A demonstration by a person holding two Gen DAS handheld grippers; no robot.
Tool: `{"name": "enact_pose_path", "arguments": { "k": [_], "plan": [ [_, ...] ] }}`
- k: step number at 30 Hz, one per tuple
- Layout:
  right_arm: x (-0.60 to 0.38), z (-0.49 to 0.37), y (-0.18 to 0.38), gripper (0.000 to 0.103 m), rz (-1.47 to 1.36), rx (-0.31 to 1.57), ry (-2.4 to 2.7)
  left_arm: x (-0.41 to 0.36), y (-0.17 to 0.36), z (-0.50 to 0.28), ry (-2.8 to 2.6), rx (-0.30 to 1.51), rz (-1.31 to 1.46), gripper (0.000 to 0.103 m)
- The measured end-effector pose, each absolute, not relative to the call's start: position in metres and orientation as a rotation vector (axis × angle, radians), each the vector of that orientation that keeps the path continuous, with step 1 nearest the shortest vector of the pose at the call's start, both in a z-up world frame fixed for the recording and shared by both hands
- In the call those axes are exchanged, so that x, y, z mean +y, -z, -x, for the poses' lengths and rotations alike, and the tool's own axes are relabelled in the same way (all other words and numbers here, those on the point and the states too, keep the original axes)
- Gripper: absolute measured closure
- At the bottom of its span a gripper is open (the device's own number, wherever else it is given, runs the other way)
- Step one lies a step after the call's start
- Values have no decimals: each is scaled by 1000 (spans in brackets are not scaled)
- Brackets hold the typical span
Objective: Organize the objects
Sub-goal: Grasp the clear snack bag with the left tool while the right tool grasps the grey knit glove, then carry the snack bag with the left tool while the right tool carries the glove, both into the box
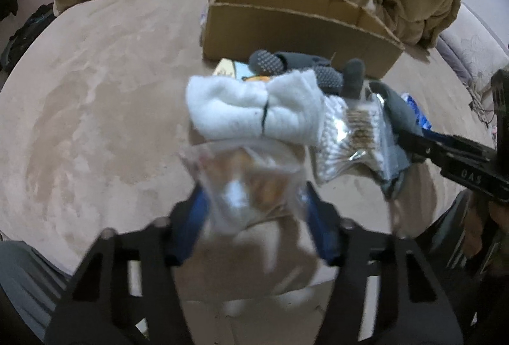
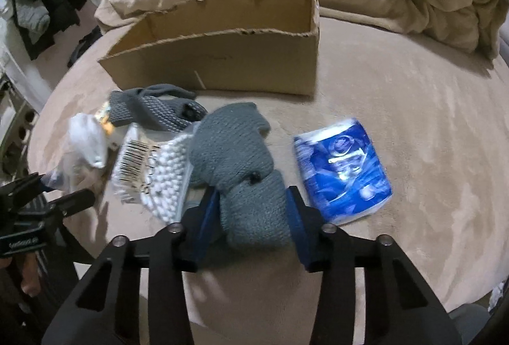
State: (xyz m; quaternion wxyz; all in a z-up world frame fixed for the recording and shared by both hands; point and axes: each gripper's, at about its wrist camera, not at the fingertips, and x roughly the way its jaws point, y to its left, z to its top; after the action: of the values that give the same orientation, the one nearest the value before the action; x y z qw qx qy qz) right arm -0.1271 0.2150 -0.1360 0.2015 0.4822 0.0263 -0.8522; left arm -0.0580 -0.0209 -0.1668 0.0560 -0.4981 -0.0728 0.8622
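Your right gripper [image 2: 254, 214] clamped the grey sock bundle [image 2: 241, 160]; your left gripper [image 1: 254, 205] pinched a clear bag [image 1: 248, 186], below the cardboard box [image 2: 222, 58].

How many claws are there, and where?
2. The left claw closes on a clear plastic bag near the white socks. The right claw grips a gray knitted bundle beside the blue pack.

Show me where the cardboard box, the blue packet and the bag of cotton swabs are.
cardboard box [image 2: 254, 65]: right wrist view, on its front wall.
blue packet [image 2: 343, 173]: right wrist view, on the middle of its printed face.
bag of cotton swabs [image 2: 165, 173]: right wrist view, on the white swab tips.
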Motion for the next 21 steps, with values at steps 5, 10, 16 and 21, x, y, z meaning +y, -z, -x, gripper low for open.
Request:
{"name": "enact_pose_path", "arguments": {
  "k": [5, 10, 16, 21],
  "plan": [
    [217, 115, 115, 63, -1276, 87, 2415, -23, 156, 52, -2645, -244, 1483, 48],
    [224, 108, 96, 63, -1236, 79, 2426, -26, 144, 48, -2651, -289, 1444, 50],
    [230, 101, 71, 63, -1173, 68, 2454, -27, 112, 41, -2670, -304, 1357, 50],
    [232, 98, 41, 63, -1114, 67, 2470, -25, 74, 40, -2692, -307, 1253, 50]
  ]
}}
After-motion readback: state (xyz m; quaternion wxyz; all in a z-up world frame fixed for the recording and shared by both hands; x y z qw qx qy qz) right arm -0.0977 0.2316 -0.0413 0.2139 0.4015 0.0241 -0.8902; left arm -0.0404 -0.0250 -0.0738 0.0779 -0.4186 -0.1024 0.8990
